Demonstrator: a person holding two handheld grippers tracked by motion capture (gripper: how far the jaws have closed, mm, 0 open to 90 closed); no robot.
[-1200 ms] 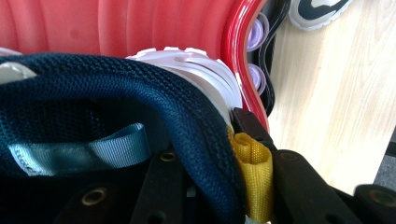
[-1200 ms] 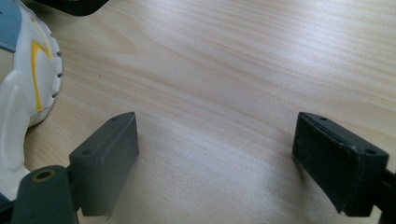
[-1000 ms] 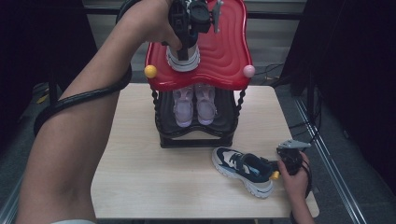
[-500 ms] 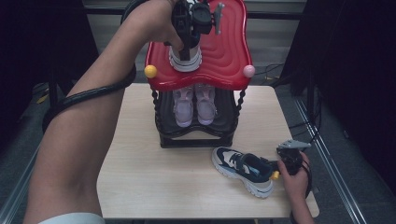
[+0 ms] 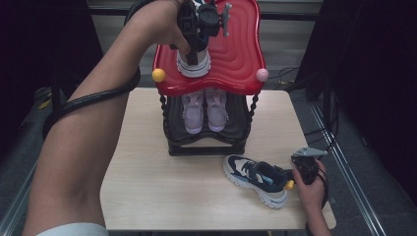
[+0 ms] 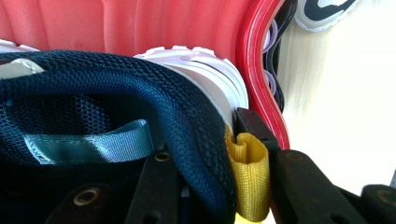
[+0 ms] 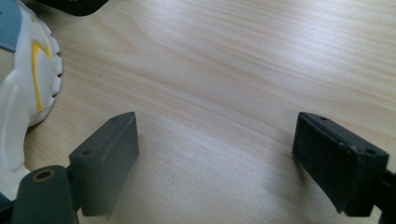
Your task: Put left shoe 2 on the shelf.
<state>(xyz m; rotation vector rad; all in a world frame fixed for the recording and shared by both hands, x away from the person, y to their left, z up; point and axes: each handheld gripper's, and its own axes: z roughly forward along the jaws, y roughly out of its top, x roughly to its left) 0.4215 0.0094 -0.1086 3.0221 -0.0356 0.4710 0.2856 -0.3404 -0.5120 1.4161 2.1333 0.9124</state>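
A navy and white sneaker (image 5: 193, 66) stands on the red top shelf (image 5: 236, 54) of a shoe rack. My left gripper (image 5: 193, 49) reaches down onto its heel. In the left gripper view the jaws of that gripper (image 6: 210, 154) straddle the navy mesh collar (image 6: 187, 121) and yellow pull tab (image 6: 250, 177), pressing on them, though they have just been opening slightly. The matching sneaker (image 5: 255, 179) lies on the table. My right gripper (image 5: 295, 179) rests open at its heel. In the right gripper view, bare wood lies between the jaws of that gripper (image 7: 215, 135), with the sneaker's sole (image 7: 23, 79) at the left.
A pair of pale pink shoes (image 5: 204, 108) stands on the rack's black lower shelf (image 5: 206, 142). The rack occupies the far middle of the wooden table (image 5: 147, 182). A thick black cable (image 5: 88, 101) loops around the person's left forearm.
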